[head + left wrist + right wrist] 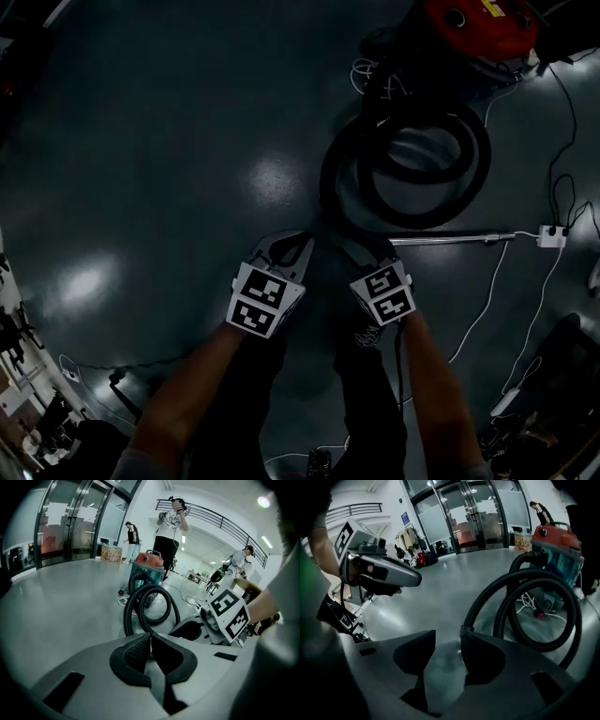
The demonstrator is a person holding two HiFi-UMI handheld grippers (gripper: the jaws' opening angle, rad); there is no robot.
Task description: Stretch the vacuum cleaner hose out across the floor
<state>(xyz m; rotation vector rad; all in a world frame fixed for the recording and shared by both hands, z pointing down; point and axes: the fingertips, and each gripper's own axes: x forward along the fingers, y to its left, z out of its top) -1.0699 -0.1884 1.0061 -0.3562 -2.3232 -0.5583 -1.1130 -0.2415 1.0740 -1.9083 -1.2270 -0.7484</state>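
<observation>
Floor [187, 141]: grey, smooth and glossy, dim in the head view. Everything listed below sits on it.

Left gripper [151, 641]: jaws pressed together with nothing between them, held low and pointing down toward the coil.

Right gripper [447, 637]: jaws spread, with only bare floor showing in the gap. It is just beside the left one and aimed the same way.

Hose [412, 217]: black and ribbed, lying in a couple of loose loops just beyond both grippers, between you and the red vacuum cleaner [478, 23]. Its free end has a smooth cuff, which sits right past the tip of your right jaw; whether they touch cannot be told.

Handling, as judged: light, flexible and springy. It will likely try to curl back, and it should slide easily on this floor. The ribs give purchase but squash, so take the stiffer cuff or the hose just behind it. A hard pull may drag the cleaner along.

Also present: a metal tube [450, 239] at the coil's near edge, and white cords [487, 291] and a socket strip [551, 234] to your right. Keep the hose clear of them.
</observation>
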